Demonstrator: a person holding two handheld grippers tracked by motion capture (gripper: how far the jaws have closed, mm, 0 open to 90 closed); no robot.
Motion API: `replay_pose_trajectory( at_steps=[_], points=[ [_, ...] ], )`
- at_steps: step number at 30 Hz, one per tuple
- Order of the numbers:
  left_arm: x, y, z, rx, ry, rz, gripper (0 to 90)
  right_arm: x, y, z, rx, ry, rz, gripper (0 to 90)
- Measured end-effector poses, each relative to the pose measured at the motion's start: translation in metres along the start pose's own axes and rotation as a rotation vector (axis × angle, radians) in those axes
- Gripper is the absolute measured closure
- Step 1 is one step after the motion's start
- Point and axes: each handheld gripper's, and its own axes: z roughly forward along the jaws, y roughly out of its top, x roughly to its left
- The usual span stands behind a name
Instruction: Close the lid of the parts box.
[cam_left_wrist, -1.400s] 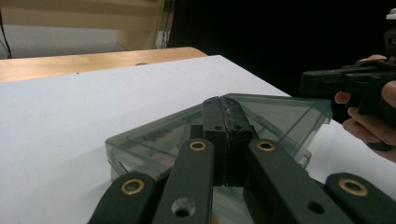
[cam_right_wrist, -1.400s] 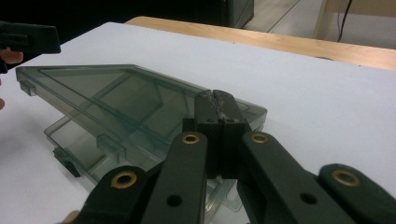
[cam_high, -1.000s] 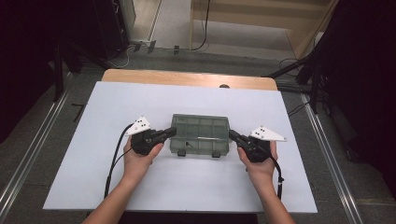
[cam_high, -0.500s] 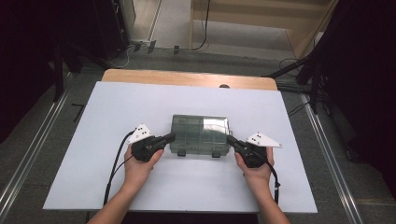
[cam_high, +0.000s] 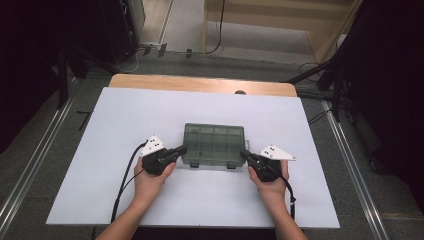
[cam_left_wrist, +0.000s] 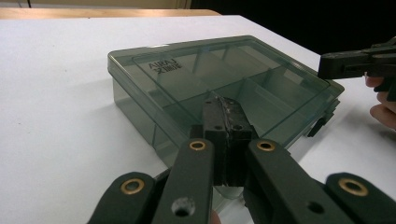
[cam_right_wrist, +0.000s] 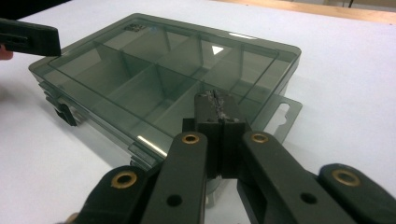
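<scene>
High view: we've got a smoky clear plastic box (cam_high: 214, 145) w/ dividers lying flat, lid shut, near the middle of the white table (cam_high: 125, 115), a bit toward our side. Our left gripper (cam_high: 180, 150) sits at the box's left end, right gripper (cam_high: 243, 153) at its right end, tips at or just beside the box walls; can't tell contact from here. Left gripper view: fingers (cam_left_wrist: 223, 116) pressed together, nothing between, tips over the box's (cam_left_wrist: 224, 84) near corner; the other gripper (cam_left_wrist: 359, 63) shows at the far end. Right gripper view: fingers (cam_right_wrist: 217, 114) also together, empty, tips over the box (cam_right_wrist: 163, 70) edge by its hang tab (cam_right_wrist: 280, 114); the left gripper (cam_right_wrist: 28, 39) shows top left.
</scene>
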Motion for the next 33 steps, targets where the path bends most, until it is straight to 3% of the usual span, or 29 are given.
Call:
replay_pose_trajectory(
  at_steps=[4, 8, 15, 18, 25, 33],
  points=[
    [0.000, 0.000, 0.000, -0.001, 0.002, 0.000, 89.9, 0.006, 0.000, 0.003, 0.006, -0.006, -0.047, 90.0],
    [0.000, 0.000, 0.000, 0.001, 0.001, -0.003, 89.9, 0.009, 0.001, 0.002, 0.008, -0.009, -0.041, 89.4],
    [0.000, 0.000, 0.000, 0.001, 0.000, -0.003, 89.9, 0.007, 0.005, -0.012, -0.026, 0.029, -0.041, 65.7],
    [0.001, 0.000, 0.000, 0.002, 0.001, -0.007, 89.9, 0.004, 0.005, -0.022, -0.047, 0.019, -0.029, 56.3],
    [0.001, 0.001, -0.001, 0.006, 0.004, -0.009, 89.9, -0.006, 0.003, -0.041, -0.079, 0.032, -0.033, 44.6],
    [0.002, 0.001, -0.001, 0.006, 0.001, -0.014, 90.0, -0.016, -0.002, -0.059, -0.093, -0.004, -0.009, 24.7]
  ],
)
